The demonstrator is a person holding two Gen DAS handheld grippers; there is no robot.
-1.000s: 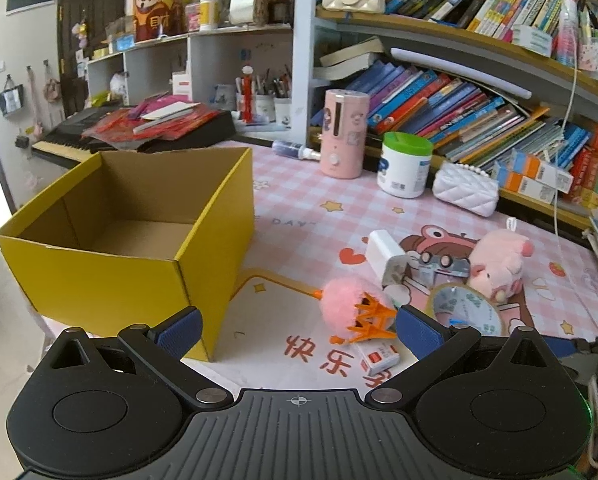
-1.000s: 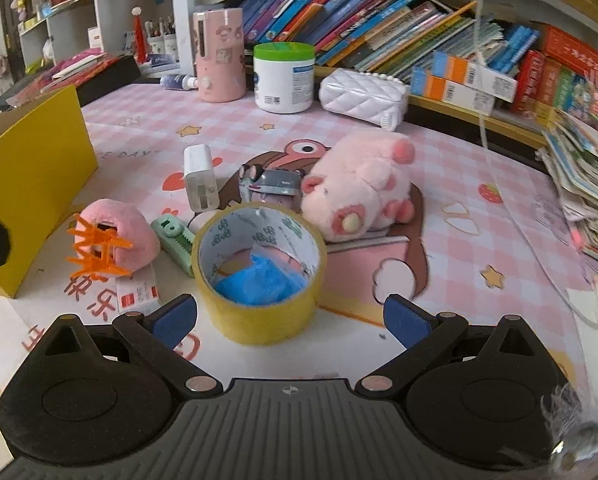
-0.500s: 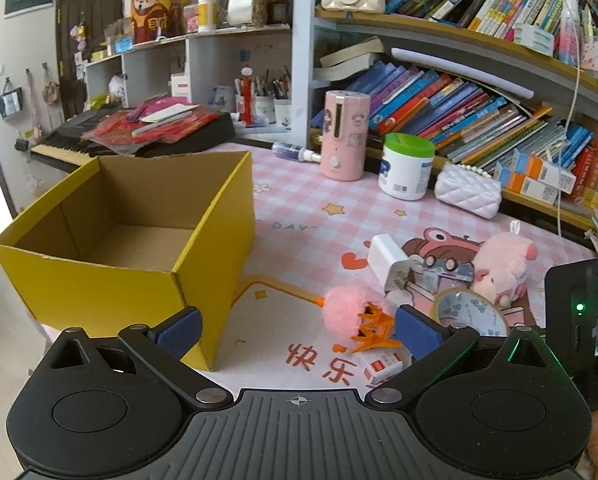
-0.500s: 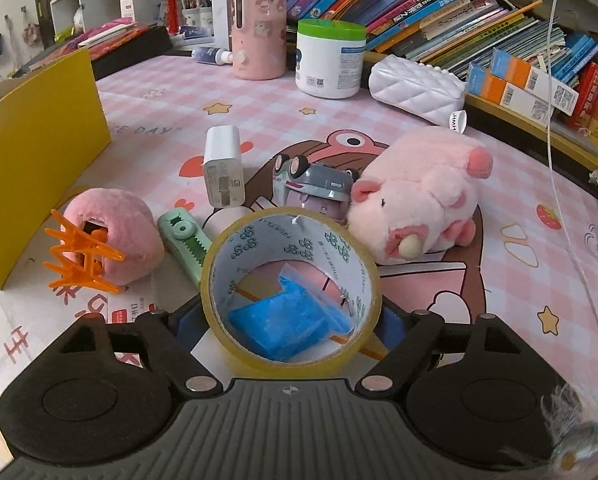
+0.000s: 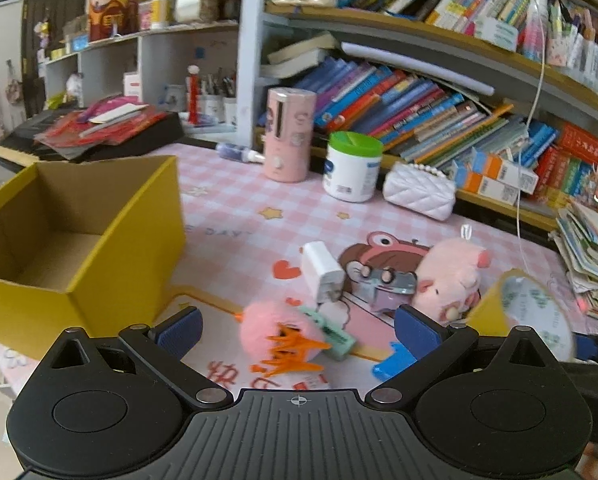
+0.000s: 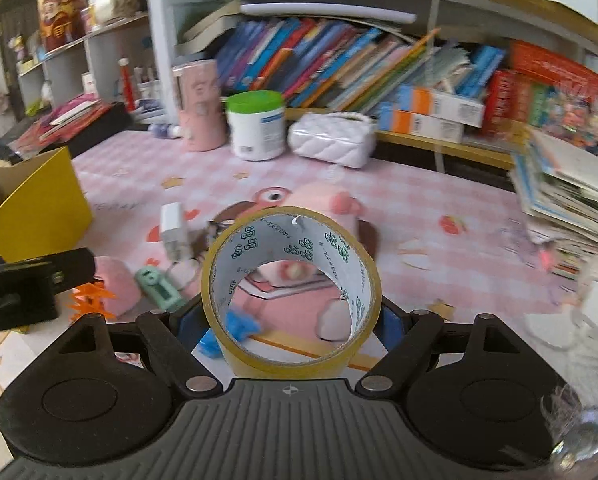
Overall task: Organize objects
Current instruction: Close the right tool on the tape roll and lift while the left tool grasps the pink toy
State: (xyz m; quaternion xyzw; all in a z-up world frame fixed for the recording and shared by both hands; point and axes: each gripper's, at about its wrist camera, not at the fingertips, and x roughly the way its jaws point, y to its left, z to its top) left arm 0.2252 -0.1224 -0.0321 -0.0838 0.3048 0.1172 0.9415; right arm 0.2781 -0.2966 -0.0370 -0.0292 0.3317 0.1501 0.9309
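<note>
**Gripping the tape roll above the mat**

Clamping a yellow roll of packing tape (image 6: 291, 292), the right gripper (image 6: 291, 322) holds it clear of the pink checked tablecloth (image 6: 419, 200), jaws pressed on its sides. Left gripper (image 5: 297, 326) jaws wide, nothing between the pads, above a pink fluffy toy with orange claw clip (image 5: 281, 334). Open yellow cardboard box (image 5: 99, 240) sits left, nothing visible inside.
</note>
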